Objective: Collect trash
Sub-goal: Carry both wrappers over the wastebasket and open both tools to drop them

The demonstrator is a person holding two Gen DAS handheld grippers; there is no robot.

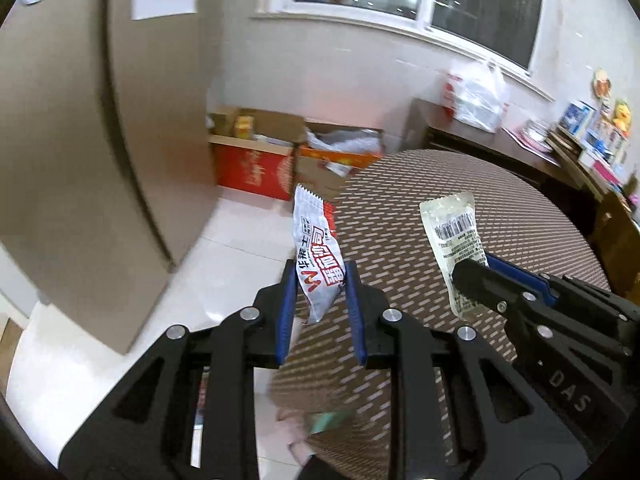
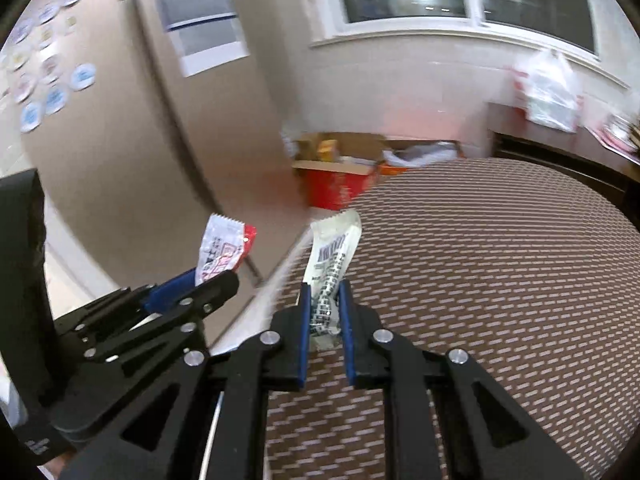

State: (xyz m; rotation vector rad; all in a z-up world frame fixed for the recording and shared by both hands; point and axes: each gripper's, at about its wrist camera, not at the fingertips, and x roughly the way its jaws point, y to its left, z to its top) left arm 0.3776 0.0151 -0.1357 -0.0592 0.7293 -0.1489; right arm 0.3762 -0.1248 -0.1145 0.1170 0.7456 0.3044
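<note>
My left gripper [image 1: 320, 276] is shut on a white and red snack wrapper [image 1: 316, 248], held up in the air over the left edge of the round table [image 1: 500, 216]. My right gripper [image 2: 325, 300] is shut on a clear white wrapper with a barcode [image 2: 334, 252], held above the table. In the left wrist view the right gripper [image 1: 472, 268] comes in from the right with the clear wrapper [image 1: 452, 240]. In the right wrist view the left gripper [image 2: 216, 276] shows at the left with the snack wrapper [image 2: 224, 248].
The table [image 2: 500, 280] has a brown patterned cloth. Red cardboard boxes [image 1: 256, 160] full of paper stand on the floor against the far wall. A dark sideboard [image 1: 500, 148] with a plastic bag [image 1: 476, 96] stands at the right. A beige wall [image 1: 80, 140] is on the left.
</note>
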